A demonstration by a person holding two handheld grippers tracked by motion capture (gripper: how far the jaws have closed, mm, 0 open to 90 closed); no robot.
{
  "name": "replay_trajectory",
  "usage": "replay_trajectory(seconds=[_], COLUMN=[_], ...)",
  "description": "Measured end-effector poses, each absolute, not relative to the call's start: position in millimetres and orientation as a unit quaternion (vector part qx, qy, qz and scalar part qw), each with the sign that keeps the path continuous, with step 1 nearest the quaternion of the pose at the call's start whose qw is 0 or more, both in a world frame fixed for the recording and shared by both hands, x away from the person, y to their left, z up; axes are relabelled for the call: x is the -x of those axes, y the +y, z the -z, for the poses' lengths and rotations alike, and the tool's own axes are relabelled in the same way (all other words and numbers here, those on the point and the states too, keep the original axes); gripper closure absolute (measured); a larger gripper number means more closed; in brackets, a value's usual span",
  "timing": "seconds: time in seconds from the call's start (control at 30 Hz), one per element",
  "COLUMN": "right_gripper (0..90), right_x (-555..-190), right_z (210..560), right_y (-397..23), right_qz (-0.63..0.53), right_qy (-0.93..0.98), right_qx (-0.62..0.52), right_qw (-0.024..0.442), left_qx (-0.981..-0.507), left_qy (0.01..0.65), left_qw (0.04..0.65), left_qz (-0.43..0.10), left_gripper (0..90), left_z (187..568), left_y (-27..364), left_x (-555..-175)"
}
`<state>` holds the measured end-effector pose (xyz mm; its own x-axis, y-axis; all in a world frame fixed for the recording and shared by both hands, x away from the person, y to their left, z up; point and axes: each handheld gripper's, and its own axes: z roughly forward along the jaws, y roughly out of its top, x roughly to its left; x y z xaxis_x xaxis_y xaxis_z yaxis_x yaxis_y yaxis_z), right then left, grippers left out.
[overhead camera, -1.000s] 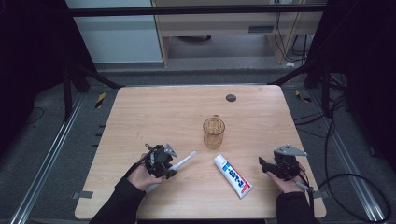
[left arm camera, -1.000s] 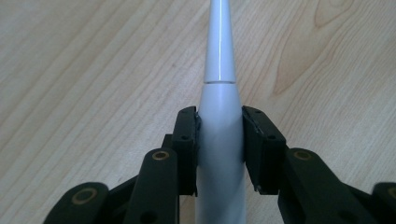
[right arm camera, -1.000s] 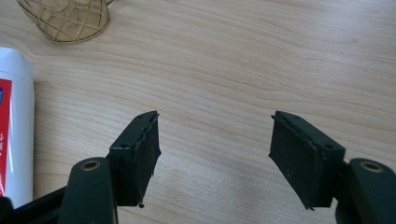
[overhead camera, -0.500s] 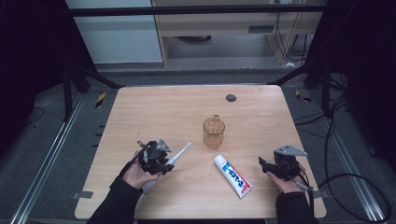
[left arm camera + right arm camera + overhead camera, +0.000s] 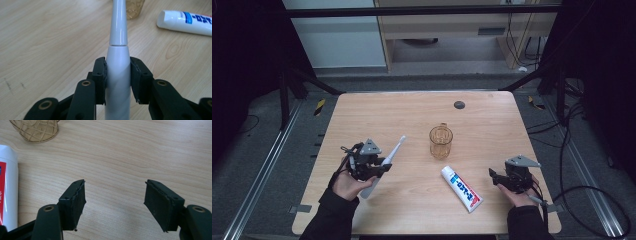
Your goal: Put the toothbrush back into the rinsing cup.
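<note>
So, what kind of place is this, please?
Probably a lab rig for recording, not a home: a bare wooden table on metal floor rails, loose cables, and two hand-held grippers, the left gripper clamping an electric toothbrush.

A white electric toothbrush is showing between black jaws at the frame's centre. An amber cup with a diamond lattice pattern is sitting mid-frame. The toothpaste tube, lower right, is showing white with blue and red print. The table is showing pale wood grain.
</note>
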<state>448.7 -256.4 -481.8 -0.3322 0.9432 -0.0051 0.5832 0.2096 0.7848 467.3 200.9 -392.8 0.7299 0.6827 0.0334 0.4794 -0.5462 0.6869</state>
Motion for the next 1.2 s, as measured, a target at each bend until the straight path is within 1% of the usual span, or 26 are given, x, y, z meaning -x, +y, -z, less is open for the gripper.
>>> replay_trajectory(seconds=[0.13, 0.27, 0.43, 0.5, 0.6, 0.77, 0.93, 1.2], right_gripper=[32.8, 32.7, 32.5, 32.4, 32.1, 32.0, 32.0, 32.0], right_x=[-448.5, -448.4, -448.5, -448.6, -448.2, -449.2, -449.1, -449.1], right_z=[481.7, 481.8, 481.9, 482.2, 482.2, 483.6, 484.3, 484.4], right_y=[-256.6, -256.4, -256.3, -255.9, -254.2, -253.9, -255.2, -255.2], right_qz=[-0.356, -0.356, -0.356, -0.356, -0.356, -0.354, -0.353, -0.353], right_qy=[0.734, 0.734, 0.733, 0.733, 0.732, 0.733, 0.731, 0.73], right_qx=[-0.518, -0.518, -0.518, -0.519, -0.521, -0.52, -0.523, -0.524], right_qw=[0.257, 0.258, 0.258, 0.259, 0.257, 0.26, 0.261, 0.26], left_qx=[-0.852, -0.824, -0.804, -0.785, -0.772, -0.756, -0.725, -0.684], left_qy=[0.345, 0.368, 0.384, 0.395, 0.401, 0.41, 0.423, 0.43], left_qw=[0.356, 0.385, 0.398, 0.413, 0.422, 0.432, 0.454, 0.494], left_qz=[-0.168, -0.194, -0.219, -0.24, -0.257, -0.273, -0.299, -0.322], left_gripper=[67.0, 67.0, 67.0, 67.0, 67.0, 66.9, 66.9, 66.9], left_z=[388.6, 384.5, 382.5, 381.8, 379.8, 375.1, 365.1, 349.6], left_y=[206.9, 214.1, 218.1, 219.1, 219.7, 222.5, 227.5, 219.4], left_x=[-466.7, -466.3, -465.8, -465.4, -466.4, -469.3, -479.7, -490.4])
